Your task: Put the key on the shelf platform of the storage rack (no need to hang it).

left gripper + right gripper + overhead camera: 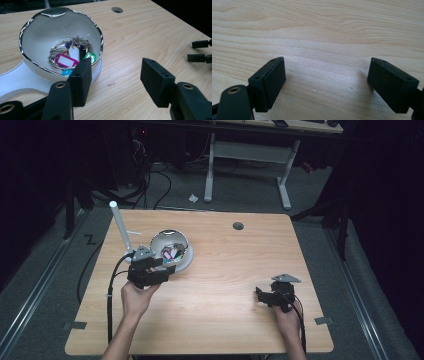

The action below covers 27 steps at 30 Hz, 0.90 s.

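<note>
A shiny silver-rimmed bowl (175, 245) (60, 32) stands on a flat white base (22, 77) at the table's left middle. Inside it lies a bunch of keys on rings with coloured tags (71, 56), pink, white, green and blue. My left gripper (169, 269) (116, 77) hovers open just in front of the bowl's near rim, and its left jaw overlaps the rim in the left gripper view. My right gripper (259, 294) (325, 80) is held open low over bare wood at the table's right, with nothing between its jaws.
A white pole (120, 225) rises at a slant from the base behind the bowl. A round cable hole (238, 226) (117, 9) sits near the wooden table's (225, 320) far edge. The right gripper's jaw tips (200, 51) show at the edge of the left gripper view.
</note>
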Available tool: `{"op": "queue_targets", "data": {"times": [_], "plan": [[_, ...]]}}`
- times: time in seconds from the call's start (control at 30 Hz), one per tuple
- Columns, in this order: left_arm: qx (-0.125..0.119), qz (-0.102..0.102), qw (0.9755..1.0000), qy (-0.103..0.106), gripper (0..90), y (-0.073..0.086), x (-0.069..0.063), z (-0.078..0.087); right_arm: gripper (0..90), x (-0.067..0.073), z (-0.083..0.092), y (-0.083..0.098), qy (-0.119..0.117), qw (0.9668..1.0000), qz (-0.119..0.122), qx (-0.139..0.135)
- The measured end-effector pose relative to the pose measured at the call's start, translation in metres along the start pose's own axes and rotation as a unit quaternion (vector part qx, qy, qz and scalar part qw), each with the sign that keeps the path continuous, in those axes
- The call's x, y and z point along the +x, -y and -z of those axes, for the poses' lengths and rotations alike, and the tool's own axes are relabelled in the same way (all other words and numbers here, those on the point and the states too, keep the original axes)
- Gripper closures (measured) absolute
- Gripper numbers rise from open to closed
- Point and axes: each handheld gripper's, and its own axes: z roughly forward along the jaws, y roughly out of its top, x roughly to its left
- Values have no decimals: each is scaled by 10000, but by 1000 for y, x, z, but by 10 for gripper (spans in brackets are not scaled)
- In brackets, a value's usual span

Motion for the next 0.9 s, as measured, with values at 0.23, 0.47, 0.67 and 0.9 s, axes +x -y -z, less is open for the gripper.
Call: {"op": "queue_targets", "data": {"times": [0.23, 0.47, 0.67, 0.9], "plan": [[-73, 5, 10000, 19, 425, 8, -7, 2, 151, 0, 0, 0, 1, 10000, 2, 0], [-60, 59, 10000, 44, 421, 16, -9, 1, 152, 0, 0, 0, 3, 10000, 2, -1], [-36, 42, 10000, 49, 421, 22, -10, 1, 151, 0, 0, 0, 2, 10000, 17, -5], [2, 37, 10000, 62, 419, 29, -12, -1, 152, 0, 0, 0, -1, 10000, 0, 0]]}}
